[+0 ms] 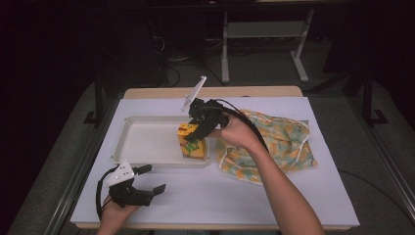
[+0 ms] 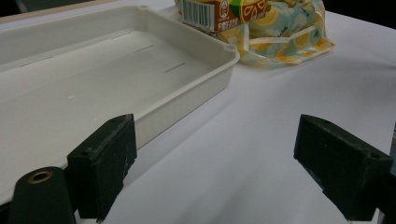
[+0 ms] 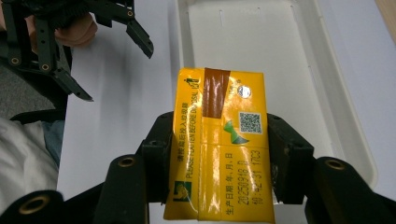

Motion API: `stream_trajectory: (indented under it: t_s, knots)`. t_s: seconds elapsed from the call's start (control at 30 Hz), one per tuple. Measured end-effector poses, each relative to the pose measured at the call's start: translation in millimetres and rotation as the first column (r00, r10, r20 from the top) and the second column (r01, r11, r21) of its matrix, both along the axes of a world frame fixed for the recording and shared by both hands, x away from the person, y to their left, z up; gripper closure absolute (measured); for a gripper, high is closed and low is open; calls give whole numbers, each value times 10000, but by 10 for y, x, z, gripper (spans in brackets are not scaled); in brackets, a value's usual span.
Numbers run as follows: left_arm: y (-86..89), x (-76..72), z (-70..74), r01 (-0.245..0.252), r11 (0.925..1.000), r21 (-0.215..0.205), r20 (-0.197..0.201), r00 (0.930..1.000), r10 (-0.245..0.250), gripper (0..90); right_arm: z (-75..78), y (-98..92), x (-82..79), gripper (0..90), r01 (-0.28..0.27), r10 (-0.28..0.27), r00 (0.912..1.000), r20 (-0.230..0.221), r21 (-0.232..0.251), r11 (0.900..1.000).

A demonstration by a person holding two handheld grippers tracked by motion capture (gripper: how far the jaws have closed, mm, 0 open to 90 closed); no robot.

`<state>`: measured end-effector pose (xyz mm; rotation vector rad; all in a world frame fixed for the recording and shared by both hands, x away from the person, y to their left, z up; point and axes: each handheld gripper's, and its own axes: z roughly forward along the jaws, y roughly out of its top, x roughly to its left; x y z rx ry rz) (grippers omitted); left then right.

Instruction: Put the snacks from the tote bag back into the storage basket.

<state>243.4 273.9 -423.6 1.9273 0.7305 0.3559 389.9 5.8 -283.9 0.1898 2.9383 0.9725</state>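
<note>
**High view: carton gripped at the tray's corner**

Right gripper clamps the carton in the tray; whether it touches bottom is probably hidden. Right gripper view reads its top. Left gripper rests open beside the tray.

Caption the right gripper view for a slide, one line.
Right tool clamps a yellow drink carton above the white tray; the open left tool waits beyond.

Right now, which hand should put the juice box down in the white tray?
Probably the right. The right gripper is already shut on the juice box, holding it at the white tray's right end. The left gripper is open, holding nothing, on the table in front of the tray.
</note>
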Motion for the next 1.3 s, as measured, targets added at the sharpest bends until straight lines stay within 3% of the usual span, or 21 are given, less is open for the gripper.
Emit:
stream_trajectory:
  t_s: [1.0,1.3]
  knots:
    - [-3,-15,-2,-80,9999,-153,-148,9999,78,131,-167,253,104,495,-384,381,9991,-193,-188,9991]
    - [2,-14,-1,-68,9999,-127,-117,9999,67,131,-219,290,142,494,-275,267,9992,-297,-275,9992]
